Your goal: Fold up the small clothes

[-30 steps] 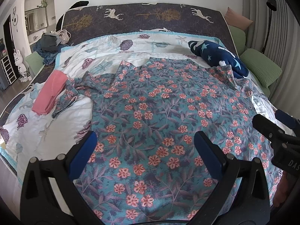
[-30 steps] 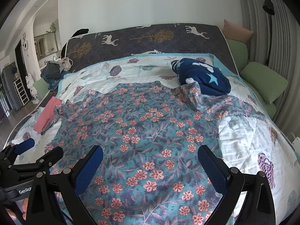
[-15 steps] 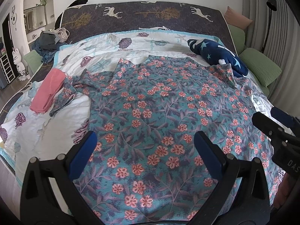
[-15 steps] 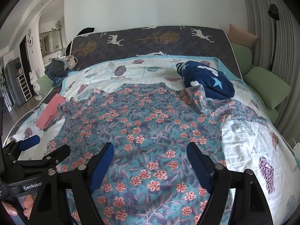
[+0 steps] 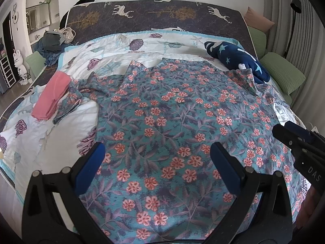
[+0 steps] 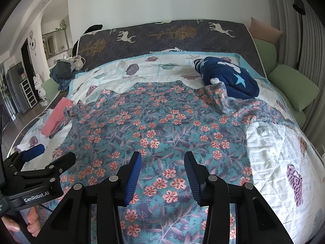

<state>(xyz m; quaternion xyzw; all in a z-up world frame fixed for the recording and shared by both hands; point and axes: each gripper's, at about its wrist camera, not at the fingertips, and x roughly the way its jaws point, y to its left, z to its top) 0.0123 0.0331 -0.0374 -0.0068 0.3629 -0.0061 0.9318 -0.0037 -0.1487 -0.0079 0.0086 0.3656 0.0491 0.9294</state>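
Teal floral-print garment with orange-pink flowers (image 6: 162, 126) spread flat across middle of bed's white shell-print quilt (image 6: 270, 152). Left gripper (image 5: 157, 158) above garment's near edge, jaws wide apart, nothing held. Right gripper (image 6: 162, 168) over same near edge, jaws closing, roughly half apart, pads clear of cloth. Folded pink cloth (image 5: 51, 95) touching garment's left sleeve; navy star-patterned fleece (image 6: 229, 79) at its far right corner.

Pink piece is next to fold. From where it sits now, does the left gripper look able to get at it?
Probably yes. The pink piece lies up and to the left of the open left gripper, with only bare quilt between. A floral garment sleeve lies against its edge but does not cover it.
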